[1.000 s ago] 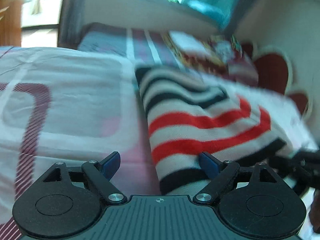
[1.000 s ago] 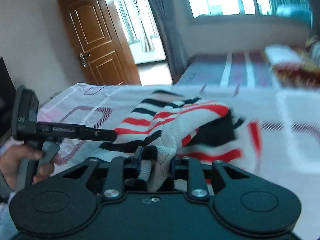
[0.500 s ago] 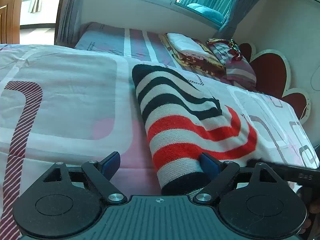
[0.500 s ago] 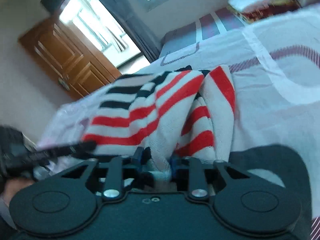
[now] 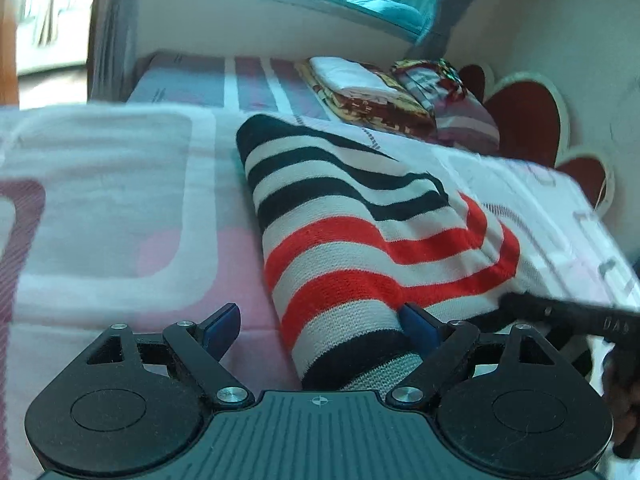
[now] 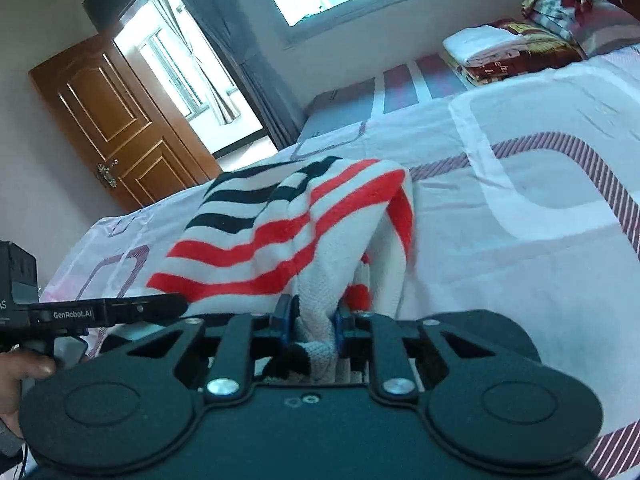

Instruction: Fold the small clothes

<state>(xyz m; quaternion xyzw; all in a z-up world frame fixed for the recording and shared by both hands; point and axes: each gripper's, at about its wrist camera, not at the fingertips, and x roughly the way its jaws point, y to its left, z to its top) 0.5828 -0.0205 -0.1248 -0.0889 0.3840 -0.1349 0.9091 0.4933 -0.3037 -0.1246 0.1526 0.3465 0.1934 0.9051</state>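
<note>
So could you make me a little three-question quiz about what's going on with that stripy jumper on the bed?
1. True or false: the right gripper is clamped on a bunch of the striped jumper.
2. Which stripe colours does the jumper show on its white knit? A) green and yellow B) black and red C) blue and orange
3. Fill in: the left gripper has its jaws wide ____.

Key:
1. True; the knit is pinched between its blue pads.
2. B.
3. Open; the jumper's near end lies between the fingers, against the right one only, on the bedsheet.
</note>
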